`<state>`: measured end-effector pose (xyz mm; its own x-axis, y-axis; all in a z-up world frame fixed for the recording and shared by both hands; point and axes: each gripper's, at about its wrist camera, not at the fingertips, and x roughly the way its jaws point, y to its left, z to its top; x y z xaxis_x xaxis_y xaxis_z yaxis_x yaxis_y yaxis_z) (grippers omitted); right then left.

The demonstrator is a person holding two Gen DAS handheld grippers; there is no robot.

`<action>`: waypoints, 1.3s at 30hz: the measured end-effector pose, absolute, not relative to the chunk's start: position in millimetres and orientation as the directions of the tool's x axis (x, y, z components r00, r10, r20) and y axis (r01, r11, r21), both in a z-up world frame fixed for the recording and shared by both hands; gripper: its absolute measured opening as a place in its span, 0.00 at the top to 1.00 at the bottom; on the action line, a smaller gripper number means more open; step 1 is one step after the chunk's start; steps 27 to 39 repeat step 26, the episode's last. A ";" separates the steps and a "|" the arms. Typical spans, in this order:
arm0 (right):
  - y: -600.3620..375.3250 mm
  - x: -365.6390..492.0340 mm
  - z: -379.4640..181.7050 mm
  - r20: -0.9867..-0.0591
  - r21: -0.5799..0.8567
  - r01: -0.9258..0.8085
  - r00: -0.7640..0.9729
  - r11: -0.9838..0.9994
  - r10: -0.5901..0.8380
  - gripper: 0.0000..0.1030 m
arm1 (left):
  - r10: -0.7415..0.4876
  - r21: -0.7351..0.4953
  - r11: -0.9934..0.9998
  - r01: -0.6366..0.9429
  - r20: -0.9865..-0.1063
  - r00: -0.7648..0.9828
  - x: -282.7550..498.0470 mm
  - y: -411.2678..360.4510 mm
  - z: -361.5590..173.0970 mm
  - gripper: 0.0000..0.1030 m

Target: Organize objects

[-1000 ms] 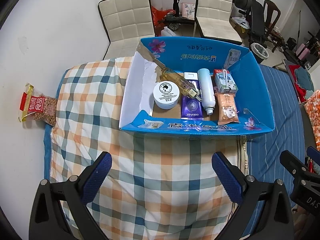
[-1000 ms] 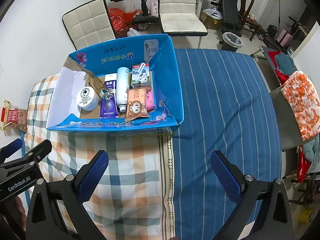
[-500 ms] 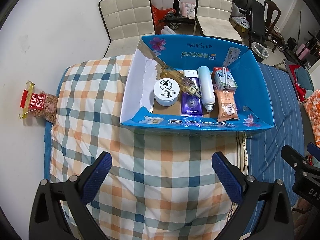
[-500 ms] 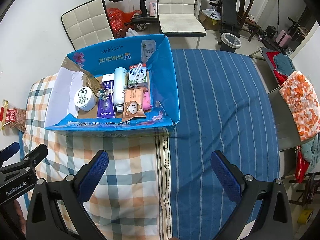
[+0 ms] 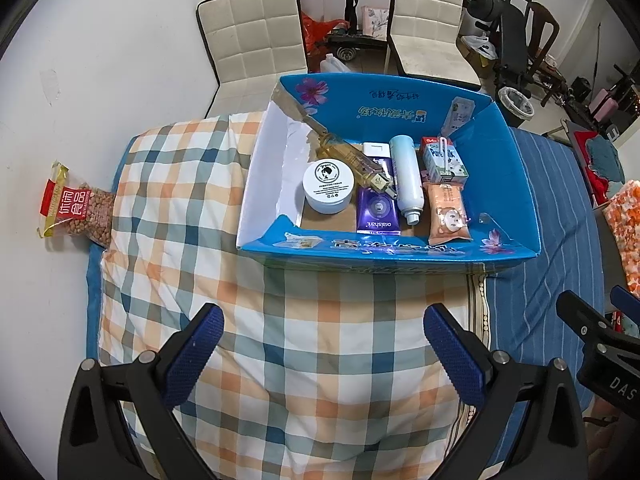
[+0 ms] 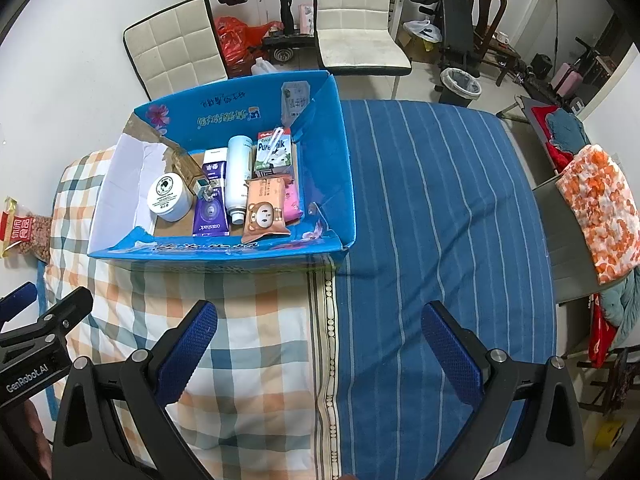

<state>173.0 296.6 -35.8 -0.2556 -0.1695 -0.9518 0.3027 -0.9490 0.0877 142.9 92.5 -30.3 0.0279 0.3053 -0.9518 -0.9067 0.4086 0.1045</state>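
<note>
In the upper middle of the frame, the box has receded slightly, so we hold both hand-held grippers, left and right, apart and empty, seemingly finished.

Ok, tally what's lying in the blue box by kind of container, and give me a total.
Jars: 1, white cream jar
Bottles: 2, white bottle, amber bottle
Cartons: 1, milk carton
Flat boxes: 1, purple oralshark box
Soft packets: 2, bear wipes packet, pink packet
Total: 7

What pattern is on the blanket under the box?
Orange, blue and white checked blanket; the left wrist view shows it best.
</note>
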 end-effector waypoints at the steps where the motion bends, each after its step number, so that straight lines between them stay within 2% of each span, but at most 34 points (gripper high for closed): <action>1: 297.2 173.0 -35.5 -0.952 0.089 0.302 -0.256 -0.949 -0.171 0.00 | 0.305 0.105 0.409 -0.907 -0.952 0.027 143.2 92.4 -30.3 0.01; 39: 301.4 174.9 -32.6 -0.950 0.086 0.303 -0.261 -0.949 -0.169 0.00 | 0.312 0.092 0.396 -0.913 -0.949 0.040 146.2 91.9 -24.6 0.01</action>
